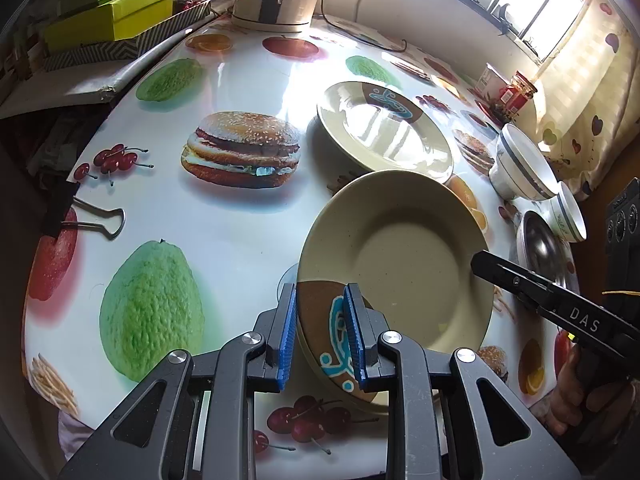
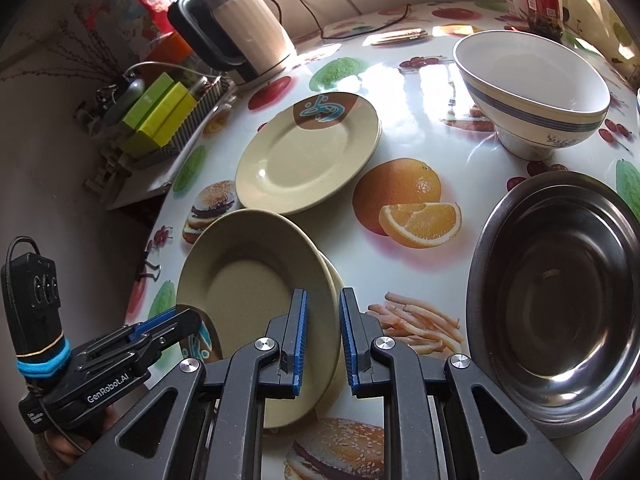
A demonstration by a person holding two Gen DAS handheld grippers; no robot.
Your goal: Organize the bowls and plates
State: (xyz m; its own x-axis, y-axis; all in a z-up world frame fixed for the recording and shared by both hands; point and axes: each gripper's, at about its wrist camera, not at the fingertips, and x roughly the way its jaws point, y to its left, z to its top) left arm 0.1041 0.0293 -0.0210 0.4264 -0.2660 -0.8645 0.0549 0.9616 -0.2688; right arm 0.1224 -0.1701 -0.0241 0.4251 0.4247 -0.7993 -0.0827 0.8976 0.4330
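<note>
My left gripper (image 1: 320,330) is shut on the brown-patterned rim of a beige plate (image 1: 404,264) and holds it tilted above the table. In the right wrist view the same plate (image 2: 248,280) is between my right gripper's (image 2: 323,338) jaws, which straddle its near rim with a gap on the right side. A second beige plate (image 1: 384,128) (image 2: 308,152) lies flat farther back. A white bowl with blue stripes (image 2: 532,88) (image 1: 520,168) and a steel bowl (image 2: 560,300) stand to the right.
An electric kettle (image 2: 240,28) stands at the back of the fruit-print table (image 1: 240,240). Green boxes (image 1: 116,12) sit off the left edge. A red-labelled jar (image 1: 516,92) stands at the far right. A binder clip (image 1: 92,216) clamps the left edge.
</note>
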